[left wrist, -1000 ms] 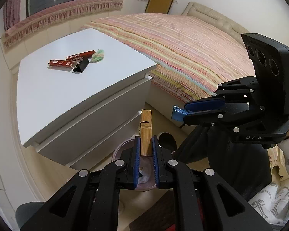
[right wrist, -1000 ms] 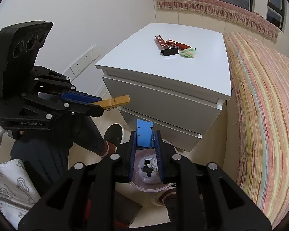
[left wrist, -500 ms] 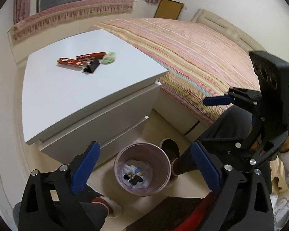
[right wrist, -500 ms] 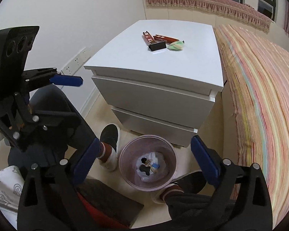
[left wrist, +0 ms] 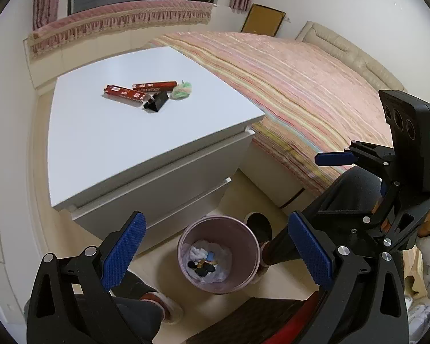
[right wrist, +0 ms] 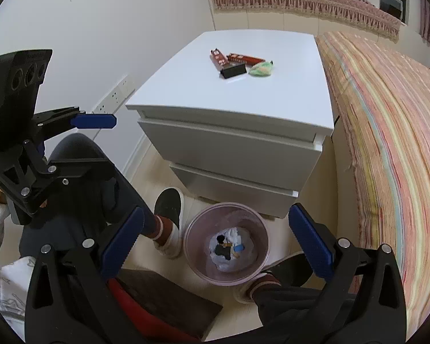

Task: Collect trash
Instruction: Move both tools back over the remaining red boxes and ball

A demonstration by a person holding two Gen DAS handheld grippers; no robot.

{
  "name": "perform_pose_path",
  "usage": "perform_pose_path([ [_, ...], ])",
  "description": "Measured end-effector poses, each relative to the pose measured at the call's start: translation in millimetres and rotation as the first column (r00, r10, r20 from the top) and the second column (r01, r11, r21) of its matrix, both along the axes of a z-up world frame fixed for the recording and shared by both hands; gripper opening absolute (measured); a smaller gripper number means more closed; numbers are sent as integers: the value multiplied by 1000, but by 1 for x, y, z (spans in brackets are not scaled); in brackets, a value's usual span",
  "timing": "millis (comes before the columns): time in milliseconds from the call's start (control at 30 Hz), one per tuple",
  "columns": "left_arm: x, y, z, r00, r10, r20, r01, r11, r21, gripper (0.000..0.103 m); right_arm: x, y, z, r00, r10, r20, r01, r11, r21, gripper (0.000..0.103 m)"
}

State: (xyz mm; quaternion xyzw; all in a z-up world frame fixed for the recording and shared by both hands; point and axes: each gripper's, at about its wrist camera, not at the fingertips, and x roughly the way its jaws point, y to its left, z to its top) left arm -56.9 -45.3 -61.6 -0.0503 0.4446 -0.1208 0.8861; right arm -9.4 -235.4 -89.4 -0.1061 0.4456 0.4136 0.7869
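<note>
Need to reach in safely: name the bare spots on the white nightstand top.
The nightstand is bare along the front edge and both front corners. Crowded mid-back: two red wrappers, black binder clip and green wad clustered together.

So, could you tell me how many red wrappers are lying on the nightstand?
2: one red wrapper at the group's left, the other red wrapper behind the black clip.

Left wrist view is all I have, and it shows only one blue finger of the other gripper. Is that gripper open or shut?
Observer: Open. In its own camera the right gripper has both fingers spread wide, with nothing between them.
Operator: Is it lined up with the bin?
Observer: Yes. In that camera the bin sits centred in the gap between its fingers, on the floor below.
</note>
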Motion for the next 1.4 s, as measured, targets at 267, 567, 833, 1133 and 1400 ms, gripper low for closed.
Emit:
perform_pose_path([
  [267, 11, 15, 18, 999, 31, 16, -31, 999, 7, 95, 15, 10, 23, 999, -2, 34, 1, 1000, 7, 99],
  [567, 47, 39, 46, 996, 71, 45, -72, 997, 16, 95, 48, 32, 49, 997, 22, 69, -22, 1000, 3, 99],
  [833, 97, 62, 51, 994, 105, 9, -105, 994, 14, 95, 91, 53, 52, 996, 26, 86, -24, 1000, -19, 99],
  [1133, 154, 79, 35, 983, 178, -53, -177, 984, 22, 96, 144, 84, 35, 995, 52, 82, -48, 997, -57, 99],
  [1400, 199, 89, -4, 955, 256, -151, -253, 967, 41, 95, 176, 104, 16, 994, 74, 86, -67, 995, -76, 99],
])
